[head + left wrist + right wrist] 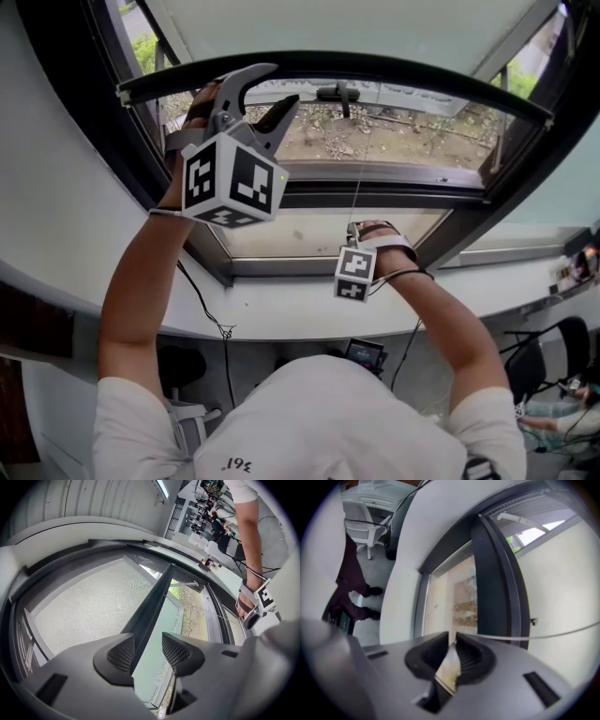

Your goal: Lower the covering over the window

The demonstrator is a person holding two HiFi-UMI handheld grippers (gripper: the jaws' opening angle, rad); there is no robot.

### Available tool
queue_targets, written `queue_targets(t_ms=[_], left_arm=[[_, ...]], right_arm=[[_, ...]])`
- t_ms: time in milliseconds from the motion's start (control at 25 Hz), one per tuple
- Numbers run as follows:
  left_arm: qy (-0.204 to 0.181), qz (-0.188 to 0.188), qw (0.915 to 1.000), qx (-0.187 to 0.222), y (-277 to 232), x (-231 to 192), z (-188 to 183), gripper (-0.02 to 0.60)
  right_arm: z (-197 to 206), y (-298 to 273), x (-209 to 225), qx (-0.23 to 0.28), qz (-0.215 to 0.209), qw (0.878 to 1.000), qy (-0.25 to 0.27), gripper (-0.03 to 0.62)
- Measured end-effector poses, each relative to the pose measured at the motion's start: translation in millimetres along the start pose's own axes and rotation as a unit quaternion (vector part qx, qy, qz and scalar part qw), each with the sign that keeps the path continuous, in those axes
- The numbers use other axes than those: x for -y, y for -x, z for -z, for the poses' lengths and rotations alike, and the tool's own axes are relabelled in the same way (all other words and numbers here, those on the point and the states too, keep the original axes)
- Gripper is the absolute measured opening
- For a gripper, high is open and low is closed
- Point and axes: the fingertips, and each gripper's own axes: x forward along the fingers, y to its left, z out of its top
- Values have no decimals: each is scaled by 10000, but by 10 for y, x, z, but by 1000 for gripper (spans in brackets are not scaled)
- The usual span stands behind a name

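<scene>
Plainly, the left gripper [147, 653] has its two meshed pads [123, 656] spread apart, with the shade's dark bottom rail [152, 606] running between them. The rail lies close against one pad and a pale gap shows at the other, so nothing is clamped. The right gripper [452, 641] has its jaws pinched nearly together on one thin white cord [562, 632], which leaves the tips and stretches away across the pane.

In the head view the right gripper's jaws are hidden behind its cube and the hand. The cord is only a hairline there, rising toward the rail, and its top end cannot be traced. The left gripper's tips straddle the rail near its left end.

One shade [328, 23] covers the upper part of the window [375, 173], its top cut off by the frame edge. One rail crosses beneath it, with bare glass and ground outside lower down. Two marker cubes [230, 183] show, one per gripper. The white sill [281, 309] curves below. One dark chair [562, 342] sits at the right edge, partly cropped.
</scene>
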Motion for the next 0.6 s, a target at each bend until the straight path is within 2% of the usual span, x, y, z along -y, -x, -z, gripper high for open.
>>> queue_targets(t_ms=[200,400,600], left_arm=[[-45,19,10000,-58,-57,-17,13,173],[-289,-71,9991,-296,-88,5,34,173],[-304,110,9979,-564,-98,51,64,170]], right_arm=[[-15,25,-9,94,44,9999,-106,54],[-36,44,-34,115,24,9999,-113,54],[-36,41,-82,120,10,9999,-101,54]])
